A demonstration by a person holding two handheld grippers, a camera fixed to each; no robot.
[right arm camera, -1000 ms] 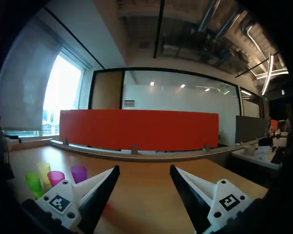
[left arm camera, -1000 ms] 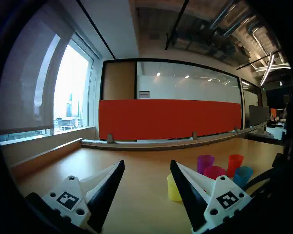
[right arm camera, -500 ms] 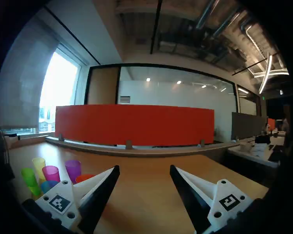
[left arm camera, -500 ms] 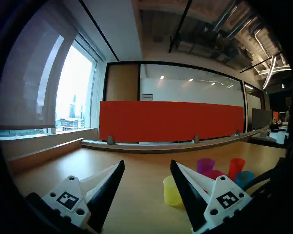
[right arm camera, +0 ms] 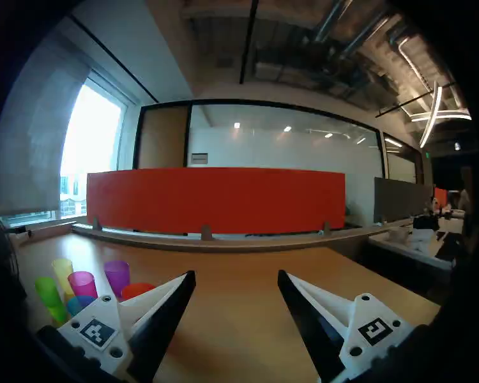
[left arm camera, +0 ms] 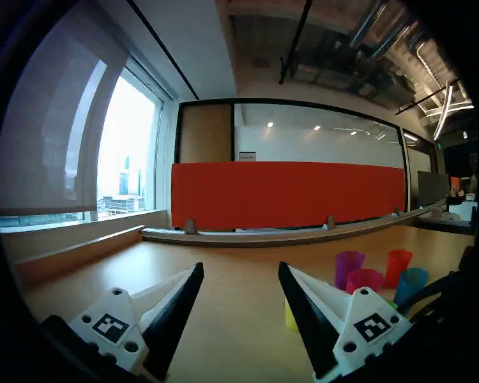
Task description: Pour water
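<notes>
Several small plastic cups stand in a cluster on the wooden desk [left arm camera: 239, 306]. In the left gripper view they sit to the right: a purple cup [left arm camera: 348, 268], a pink cup [left arm camera: 365, 281], an orange cup [left arm camera: 399, 267] and a blue cup [left arm camera: 410, 284]. A yellow cup [left arm camera: 289, 314] is mostly hidden behind my right finger. My left gripper [left arm camera: 239, 271] is open and holds nothing. The right gripper view has the cluster at lower left: green cup [right arm camera: 50, 299], yellow cup [right arm camera: 62, 273], pink cup [right arm camera: 83, 284], purple cup [right arm camera: 117, 276], orange cup [right arm camera: 137, 290]. Also open and holding nothing is my right gripper [right arm camera: 236, 277].
A red partition [left arm camera: 287, 195] runs along the desk's far edge, with a glass wall behind it. A bright window [left arm camera: 121, 166] and a low ledge lie to the left. Another desk [right arm camera: 418, 246] with clutter stands to the right in the right gripper view.
The left gripper's view has swung left, so the cups sit farther right and the yellow cup has slipped behind the finger. More cups have come into the right gripper view. Both grippers stay open.
</notes>
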